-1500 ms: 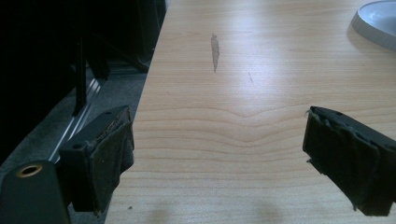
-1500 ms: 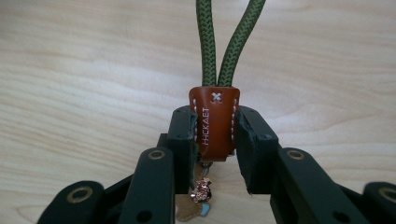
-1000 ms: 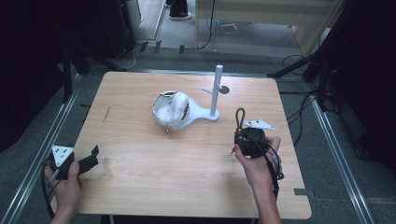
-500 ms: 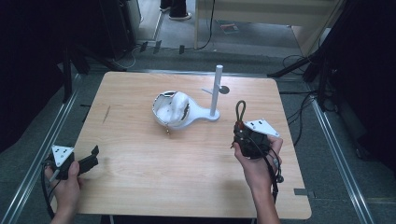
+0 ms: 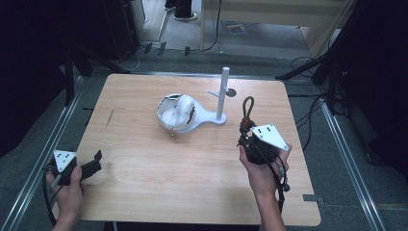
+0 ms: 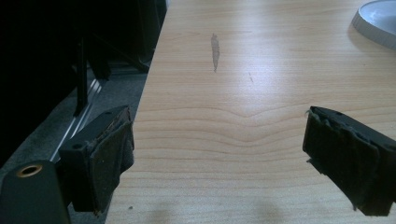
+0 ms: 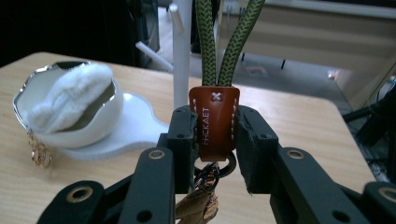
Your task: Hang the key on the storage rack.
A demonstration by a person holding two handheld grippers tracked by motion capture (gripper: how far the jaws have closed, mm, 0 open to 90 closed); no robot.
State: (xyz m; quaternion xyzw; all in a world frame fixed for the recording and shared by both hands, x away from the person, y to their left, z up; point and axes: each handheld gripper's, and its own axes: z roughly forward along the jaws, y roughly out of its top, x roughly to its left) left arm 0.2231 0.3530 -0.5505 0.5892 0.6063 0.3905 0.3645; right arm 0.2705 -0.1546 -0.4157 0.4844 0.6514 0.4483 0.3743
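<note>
Leather-tabbed keychain (image 7: 214,122) stands upright, cord loop upward, clamped in right gripper (image 7: 214,140) fingers; left gripper (image 6: 219,154) fingers apart

The person's right hand (image 5: 262,166) gripped the right gripper (image 5: 246,126) from below, forearm reaching up from the near side and jaws pointing away from the body; the jaws were pressed closed on a brown leather tab (image 7: 214,122) standing upright between the pads, a grey three-cornered plate (image 5: 270,135) lying just behind them. The left hand (image 5: 67,190), well apart from the right, held the left gripper (image 5: 96,161) low and nearly level, its jaws spread wide with nothing between the pads (image 6: 109,161).
</note>
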